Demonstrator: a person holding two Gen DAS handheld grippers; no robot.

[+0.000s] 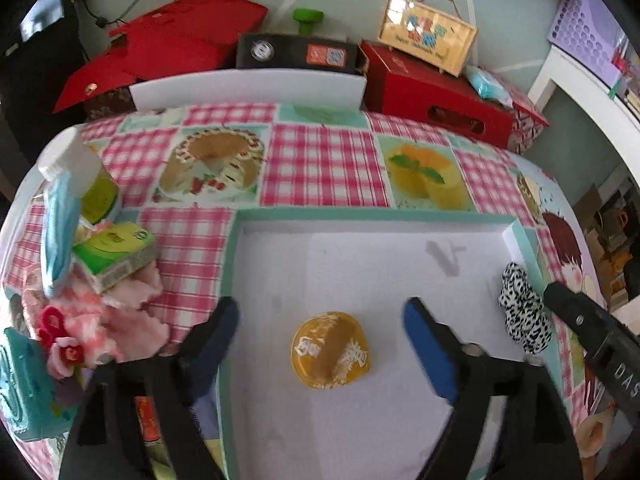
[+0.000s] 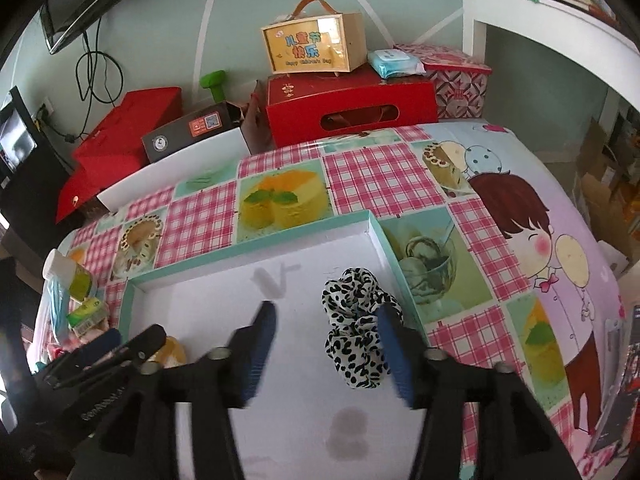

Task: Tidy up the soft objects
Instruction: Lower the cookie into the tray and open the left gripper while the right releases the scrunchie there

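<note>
A shallow white tray with a teal rim (image 1: 360,214) (image 2: 248,244) lies on the checked tablecloth. An orange soft packet (image 1: 330,350) rests on the tray floor, and my left gripper (image 1: 320,312) stands open over it, with both blue pads well clear of its sides. A black-and-white spotted scrunchie (image 2: 352,292) (image 1: 520,312) lies in the tray's right corner. My right gripper (image 2: 326,314) is open around it: the right pad is against its edge and the left pad is far off. The left gripper's fingers (image 2: 120,344) show low on the left in the right wrist view.
Left of the tray is a heap: pink fluffy cloth (image 1: 132,312), green tissue pack (image 1: 116,252), blue mask (image 1: 60,232), white-capped bottle (image 1: 76,168), teal box (image 1: 24,384). Red boxes (image 1: 432,96) and a wooden case (image 2: 316,46) line the back edge.
</note>
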